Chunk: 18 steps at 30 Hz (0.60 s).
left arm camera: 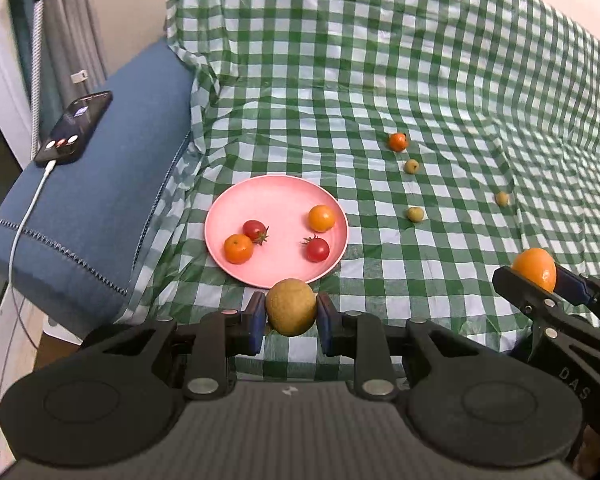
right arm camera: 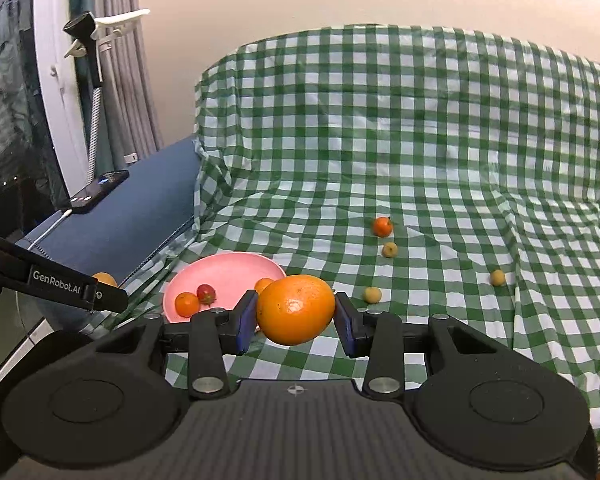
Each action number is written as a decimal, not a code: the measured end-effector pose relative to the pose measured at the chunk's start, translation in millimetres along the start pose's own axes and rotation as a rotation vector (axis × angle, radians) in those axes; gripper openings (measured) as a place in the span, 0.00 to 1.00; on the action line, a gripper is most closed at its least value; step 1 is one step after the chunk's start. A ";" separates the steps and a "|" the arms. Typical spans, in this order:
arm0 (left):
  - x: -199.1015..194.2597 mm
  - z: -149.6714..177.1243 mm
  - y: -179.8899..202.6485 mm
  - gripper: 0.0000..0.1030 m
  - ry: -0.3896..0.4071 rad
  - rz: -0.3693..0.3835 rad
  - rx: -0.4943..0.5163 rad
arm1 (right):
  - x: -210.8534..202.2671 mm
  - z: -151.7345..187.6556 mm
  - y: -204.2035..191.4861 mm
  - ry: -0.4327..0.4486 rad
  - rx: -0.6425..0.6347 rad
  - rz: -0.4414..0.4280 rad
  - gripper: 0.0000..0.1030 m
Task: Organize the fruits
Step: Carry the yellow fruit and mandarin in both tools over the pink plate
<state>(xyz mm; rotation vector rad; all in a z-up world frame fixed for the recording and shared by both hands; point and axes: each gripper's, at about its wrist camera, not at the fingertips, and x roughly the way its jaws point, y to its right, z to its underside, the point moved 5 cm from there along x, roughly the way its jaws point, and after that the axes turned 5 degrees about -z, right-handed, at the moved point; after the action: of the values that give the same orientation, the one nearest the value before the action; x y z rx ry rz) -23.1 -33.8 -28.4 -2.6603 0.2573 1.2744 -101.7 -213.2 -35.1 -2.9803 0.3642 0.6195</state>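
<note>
My left gripper (left arm camera: 291, 318) is shut on a round tan fruit (left arm camera: 291, 307), just in front of the near rim of the pink plate (left arm camera: 278, 200). On the plate lie two small oranges (left arm camera: 238, 248) (left arm camera: 321, 218) and two cherry tomatoes (left arm camera: 254, 230) (left arm camera: 317, 249). My right gripper (right arm camera: 296, 316) is shut on a large orange (right arm camera: 296, 309) above the checked cloth; in the left wrist view that gripper (left arm camera: 538, 280) sits at the right edge. A small orange (left arm camera: 397, 141) and three little yellow-green fruits (left arm camera: 411, 166) (left arm camera: 415, 214) (left arm camera: 502, 199) lie loose on the cloth to the plate's right.
The green-and-white checked cloth (left arm camera: 380, 80) covers a sofa seat and backrest. A blue armrest (left arm camera: 88, 208) at the left carries a phone (left arm camera: 74, 128) on a white cable. Curtains and a white frame stand further left.
</note>
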 end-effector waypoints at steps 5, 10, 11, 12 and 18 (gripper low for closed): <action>-9.5 5.3 -13.3 0.29 0.016 0.006 -0.028 | -7.5 0.6 -10.0 0.004 -0.038 0.002 0.41; -11.5 7.4 -18.6 0.29 0.022 0.013 -0.040 | -7.2 0.6 -16.3 -0.001 -0.061 0.003 0.41; -11.3 7.7 -18.9 0.29 0.023 0.014 -0.041 | -7.1 0.6 -16.7 -0.002 -0.062 0.004 0.41; -11.2 7.8 -18.9 0.29 0.022 0.013 -0.040 | -6.7 0.4 -17.1 -0.004 -0.063 0.006 0.41; -7.2 7.6 -22.8 0.29 0.011 0.019 -0.057 | -1.8 3.4 -14.5 -0.016 -0.061 0.009 0.41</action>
<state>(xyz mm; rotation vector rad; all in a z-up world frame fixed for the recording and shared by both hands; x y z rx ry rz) -28.0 -9.3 -25.5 -2.7195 0.2527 1.2921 -101.0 -198.3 -37.2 -3.0311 0.3643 0.6668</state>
